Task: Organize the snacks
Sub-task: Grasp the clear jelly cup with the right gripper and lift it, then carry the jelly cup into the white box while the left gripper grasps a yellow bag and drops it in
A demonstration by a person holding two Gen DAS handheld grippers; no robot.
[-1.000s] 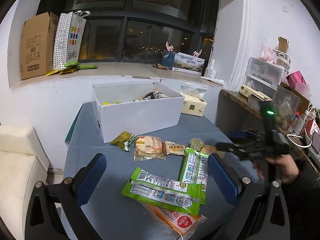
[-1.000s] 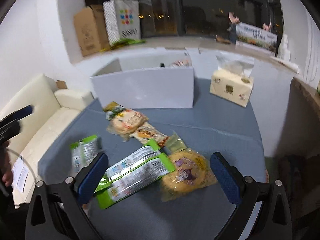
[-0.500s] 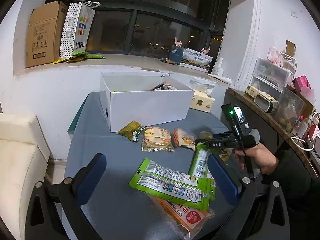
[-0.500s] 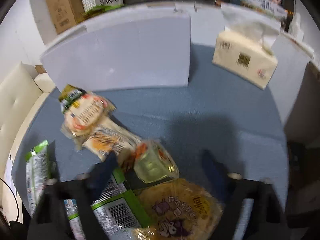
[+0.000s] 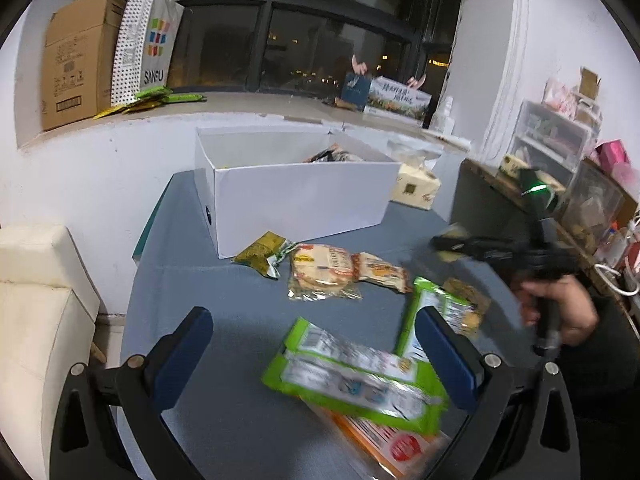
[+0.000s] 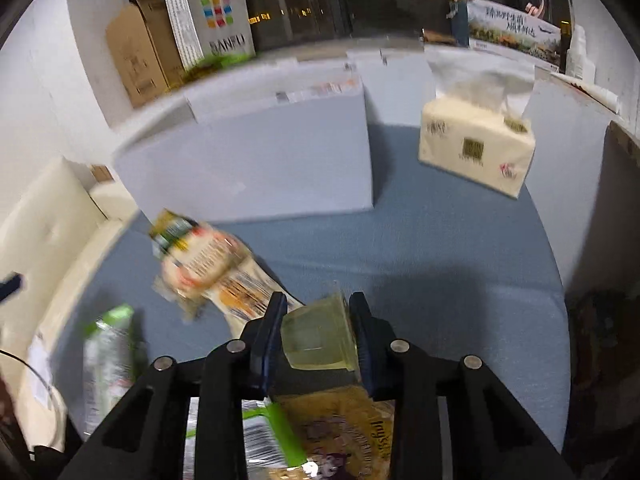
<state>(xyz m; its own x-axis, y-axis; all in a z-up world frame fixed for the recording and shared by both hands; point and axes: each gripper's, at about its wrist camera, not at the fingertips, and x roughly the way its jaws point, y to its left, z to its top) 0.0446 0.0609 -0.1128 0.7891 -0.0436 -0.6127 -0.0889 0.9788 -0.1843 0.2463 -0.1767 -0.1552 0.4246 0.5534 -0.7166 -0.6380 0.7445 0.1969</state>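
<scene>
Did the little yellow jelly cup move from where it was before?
Cannot tell. The jelly cup is now clamped in the right gripper, whose jaws have just been closing, but it still looks about as far from the white box.

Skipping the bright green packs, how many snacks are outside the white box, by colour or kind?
Jelly cup: 1
Olive packet: 1
Round-cracker packet: 1
Cream-and-orange packet: 1
Yellow cartoon packet: 1
Orange packet: 1
Total: 6
</scene>
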